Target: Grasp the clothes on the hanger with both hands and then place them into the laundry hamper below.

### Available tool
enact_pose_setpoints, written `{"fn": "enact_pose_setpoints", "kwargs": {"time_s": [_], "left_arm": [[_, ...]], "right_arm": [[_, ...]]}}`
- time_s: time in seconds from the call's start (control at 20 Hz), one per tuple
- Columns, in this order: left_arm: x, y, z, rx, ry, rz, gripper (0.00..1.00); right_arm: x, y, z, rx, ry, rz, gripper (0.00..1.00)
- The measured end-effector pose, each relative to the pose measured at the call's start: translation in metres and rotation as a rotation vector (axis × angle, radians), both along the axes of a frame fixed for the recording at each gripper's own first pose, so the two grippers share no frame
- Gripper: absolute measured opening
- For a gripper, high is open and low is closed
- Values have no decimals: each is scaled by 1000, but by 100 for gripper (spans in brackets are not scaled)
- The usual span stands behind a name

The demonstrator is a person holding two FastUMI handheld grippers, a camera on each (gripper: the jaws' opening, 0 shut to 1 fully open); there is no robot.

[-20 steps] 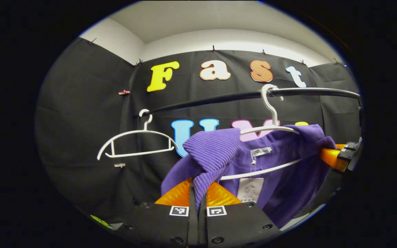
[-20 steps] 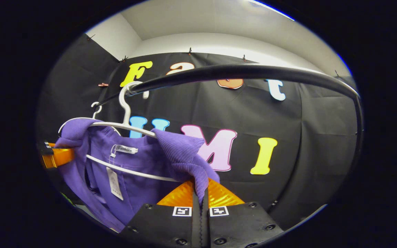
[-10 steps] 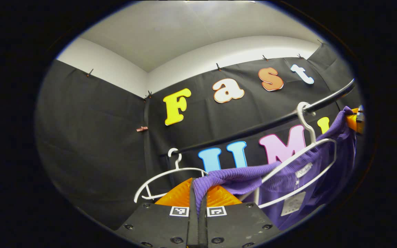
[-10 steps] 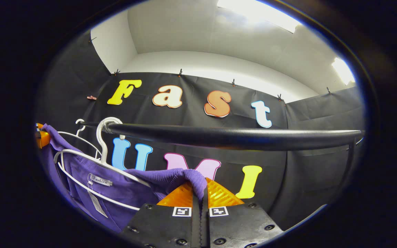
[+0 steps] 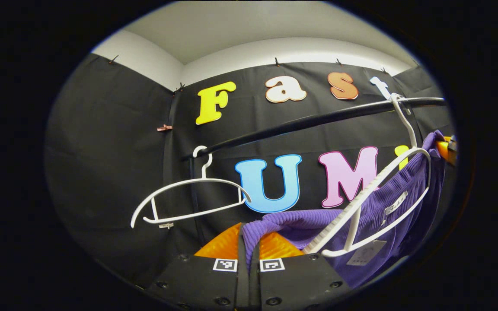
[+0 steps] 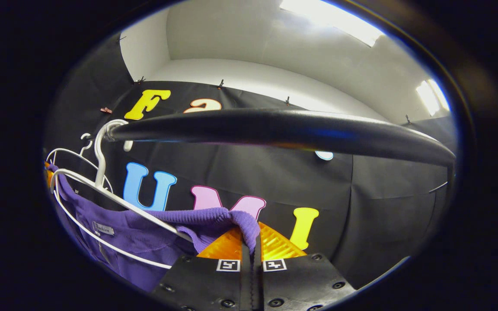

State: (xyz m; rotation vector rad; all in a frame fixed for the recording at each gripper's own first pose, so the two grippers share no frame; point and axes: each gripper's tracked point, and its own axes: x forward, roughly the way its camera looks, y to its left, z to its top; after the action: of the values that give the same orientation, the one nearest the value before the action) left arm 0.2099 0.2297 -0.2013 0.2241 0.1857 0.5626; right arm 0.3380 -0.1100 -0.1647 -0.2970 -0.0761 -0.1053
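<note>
L gripper (image 5: 249,242) clamped fully on ribbed edge of purple garment (image 5: 387,207), cloth pinched btwn both fingers at 6 o'clock in left gripper view. Garment runs toward 3 o'clock, part draped on tilted white hanger (image 5: 378,198), hook on black rail (image 5: 301,123). Bare hanger (image 5: 188,198) at 9 o'clock. R gripper (image 6: 251,242) likewise closed tight on garment's other ribbed edge; garment spreads to 8 o'clock in right gripper view.
</note>
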Motion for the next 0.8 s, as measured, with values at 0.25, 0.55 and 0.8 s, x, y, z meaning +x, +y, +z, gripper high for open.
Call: {"fn": "enact_pose_setpoints", "kwargs": {"time_s": [0.25, 0.55, 0.8], "left_arm": [[-25, -28, -67, -176, 77, 9, 5], [0, -147, -105, -254, 123, -195, 5], [-4, -177, -112, -282, 141, -246, 5]], "right_arm": [[2, -13, -26, -63, 38, -32, 4], [-14, -59, -57, -38, 116, -126, 4], [-59, -28, -85, 18, 215, 21, 4]]}}
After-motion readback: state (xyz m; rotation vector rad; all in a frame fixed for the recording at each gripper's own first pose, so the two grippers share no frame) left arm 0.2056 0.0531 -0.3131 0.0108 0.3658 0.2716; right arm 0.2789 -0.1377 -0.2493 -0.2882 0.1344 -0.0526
